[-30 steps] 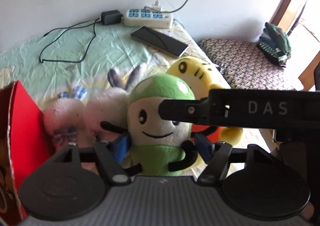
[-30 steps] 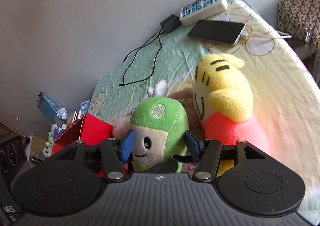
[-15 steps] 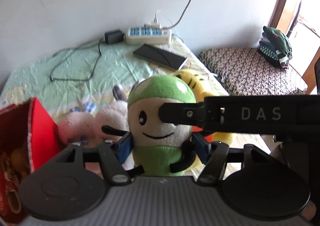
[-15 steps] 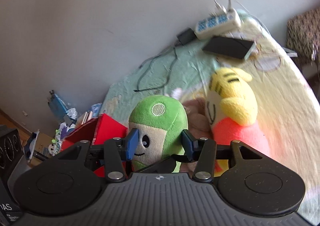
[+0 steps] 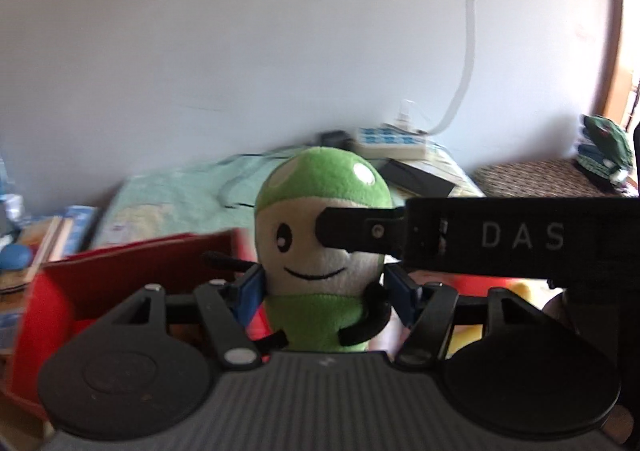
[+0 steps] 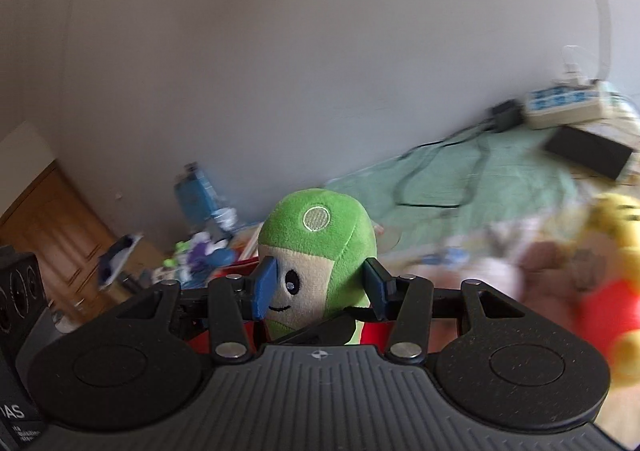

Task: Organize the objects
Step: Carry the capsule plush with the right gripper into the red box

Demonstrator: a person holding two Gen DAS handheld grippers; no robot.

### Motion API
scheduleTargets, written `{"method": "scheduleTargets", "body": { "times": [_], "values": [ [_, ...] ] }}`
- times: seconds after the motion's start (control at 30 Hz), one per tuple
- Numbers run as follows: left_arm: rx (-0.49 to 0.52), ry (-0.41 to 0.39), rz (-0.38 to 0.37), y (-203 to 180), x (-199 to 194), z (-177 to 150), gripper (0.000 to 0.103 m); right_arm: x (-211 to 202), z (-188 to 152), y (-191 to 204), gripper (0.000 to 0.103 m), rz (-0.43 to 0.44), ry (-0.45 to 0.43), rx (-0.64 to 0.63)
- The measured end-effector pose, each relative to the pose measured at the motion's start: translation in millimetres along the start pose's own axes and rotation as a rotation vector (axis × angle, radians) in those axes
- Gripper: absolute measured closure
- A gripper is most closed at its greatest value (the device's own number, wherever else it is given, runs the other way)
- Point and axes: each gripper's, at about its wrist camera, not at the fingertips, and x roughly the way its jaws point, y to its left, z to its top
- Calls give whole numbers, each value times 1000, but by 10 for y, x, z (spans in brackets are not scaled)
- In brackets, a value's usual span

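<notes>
With both sets of blue pads pressed into its sides, the green-capped plush toy with cream face and black stick arms is clamped by two grippers at once. Left gripper squeezes the toy at body level, pads at its waist. Right gripper pinches it higher, at the head, one pad beside the eye; in the left view its black finger lies across the toy's face, "DAS" lettering readable. Toy is upright, held in the air, base hidden behind the gripper bodies.

Red cardboard box sits just below and left of the toy, open side up; contents not clear. Yellow plush with red body lies on the pale green bedsheet off to the right, blurred. Farther back on the sheet: white power strip with blue sockets, flat black device beside it, black cable looping across. Grey wall behind.
</notes>
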Motion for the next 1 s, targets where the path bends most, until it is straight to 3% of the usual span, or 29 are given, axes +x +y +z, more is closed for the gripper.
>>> {"method": "scheduleTargets", "body": {
  "times": [0.27,0.5,0.73,0.8,0.87,1.0],
  "values": [
    [-58,44,132,1117,-30,-201,37,1049,-200,520,52,106,133,75],
    [-55,153,182,1895,297,-460,37,1857,-481,896,52,77,243,83],
    [-22,255,174,2293,587,-712,38,2399,-682,920,52,29,417,216],
    [-6,251,167,2327,611,-734,41,2458,-718,929,52,13,440,244],
    [32,238,189,2334,621,-755,40,2504,-743,910,52,23,454,279],
    [17,240,172,2462,640,-777,38,2575,-751,947,52,28,467,288]
  ]
}}
